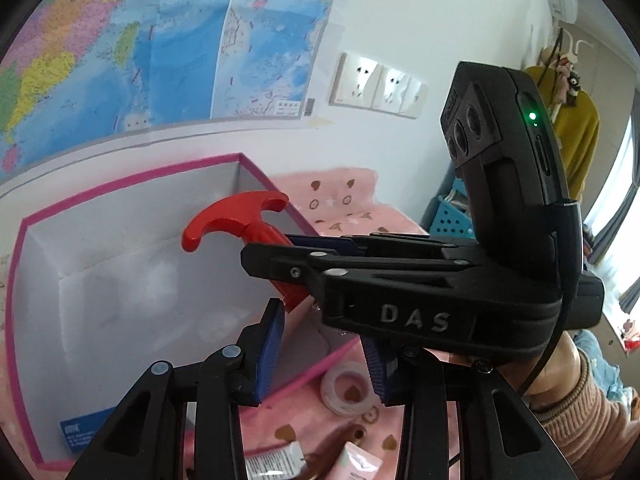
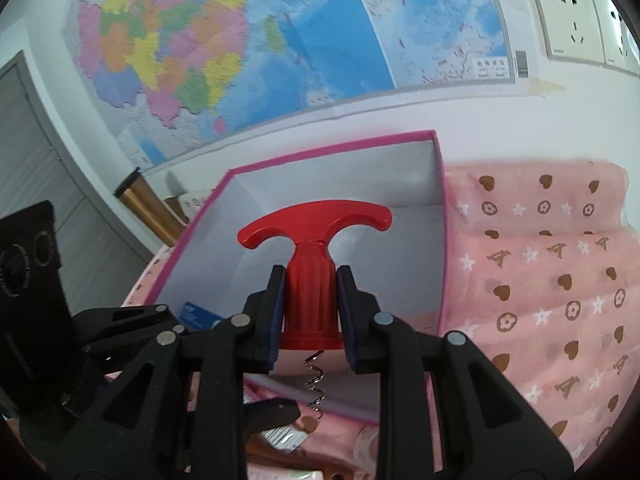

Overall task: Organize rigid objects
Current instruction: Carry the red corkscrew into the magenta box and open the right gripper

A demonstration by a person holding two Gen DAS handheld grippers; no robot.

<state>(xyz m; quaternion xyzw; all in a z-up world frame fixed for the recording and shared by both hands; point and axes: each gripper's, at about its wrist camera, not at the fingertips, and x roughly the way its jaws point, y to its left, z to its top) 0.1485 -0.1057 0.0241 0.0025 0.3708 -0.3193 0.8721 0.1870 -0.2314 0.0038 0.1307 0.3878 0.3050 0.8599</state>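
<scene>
A red T-handled corkscrew point(image 2: 310, 276) is clamped by its barrel in my right gripper point(image 2: 311, 308), its metal spiral hanging below. It hovers over the near side of a white box with a pink rim point(image 2: 320, 148). In the left wrist view the right gripper point(image 1: 288, 252) reaches in from the right with the corkscrew point(image 1: 236, 220) over the box point(image 1: 120, 184). My left gripper point(image 1: 324, 356) sits just below and behind it, blue pads a small gap apart with nothing between them.
A tape roll point(image 1: 348, 394) and small tubes point(image 1: 360, 464) lie on the pink patterned cloth point(image 2: 540, 280) in front of the box. A blue basket point(image 1: 452, 220) stands at the right. The wall with a map and sockets point(image 1: 376, 84) is close behind.
</scene>
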